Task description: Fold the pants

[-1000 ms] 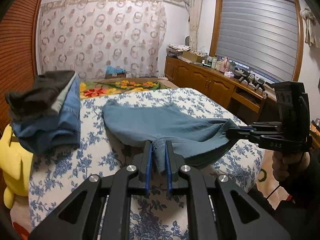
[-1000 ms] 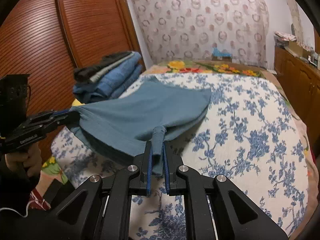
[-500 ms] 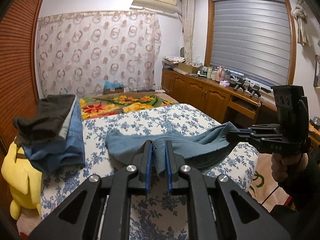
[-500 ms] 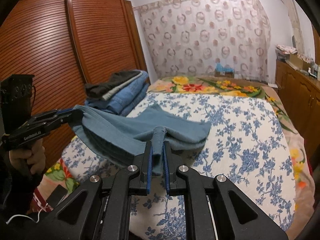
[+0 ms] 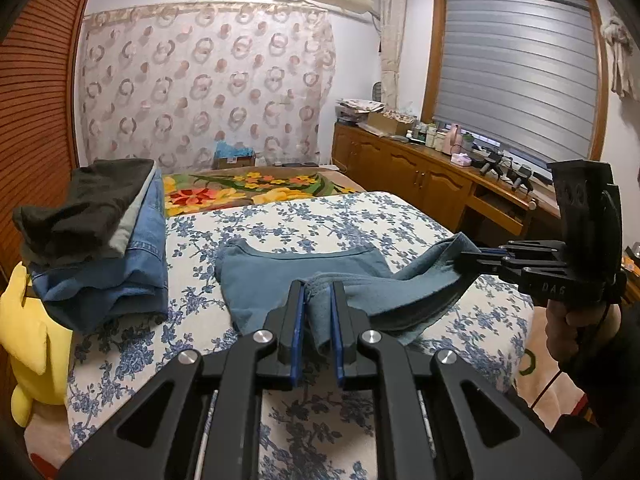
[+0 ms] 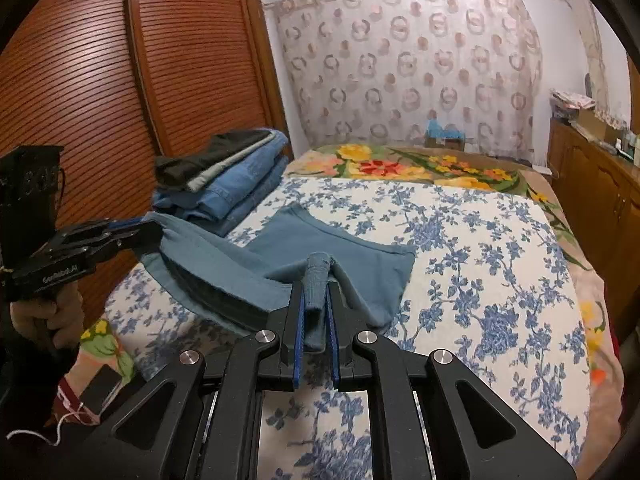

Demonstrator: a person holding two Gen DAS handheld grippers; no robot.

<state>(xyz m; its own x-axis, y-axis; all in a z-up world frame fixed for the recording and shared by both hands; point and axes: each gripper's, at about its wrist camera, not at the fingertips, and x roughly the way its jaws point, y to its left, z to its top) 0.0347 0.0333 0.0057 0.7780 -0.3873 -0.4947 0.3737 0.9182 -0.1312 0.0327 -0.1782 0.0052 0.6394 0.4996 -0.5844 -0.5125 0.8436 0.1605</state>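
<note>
Indoors, floral-sheeted bed (image 5: 360,220), louvred wardrobe (image 6: 80,80).

Pants (image 5: 304,268): gripped edges hidden between the pads; near hem behind the left gripper (image 5: 316,312).
Bed (image 6: 480,240): near end cut off by the frame and covered by the right gripper (image 6: 316,300).
Yellow toy (image 5: 28,320): partly out of frame, shape unclear.
Counter clutter (image 5: 440,136): too small to identify.
Person: only hands and dark sleeves visible.

Pants (image 5: 296,268) on bed (image 5: 360,216), clothes stack (image 5: 100,240) left (bed's edge)
</note>
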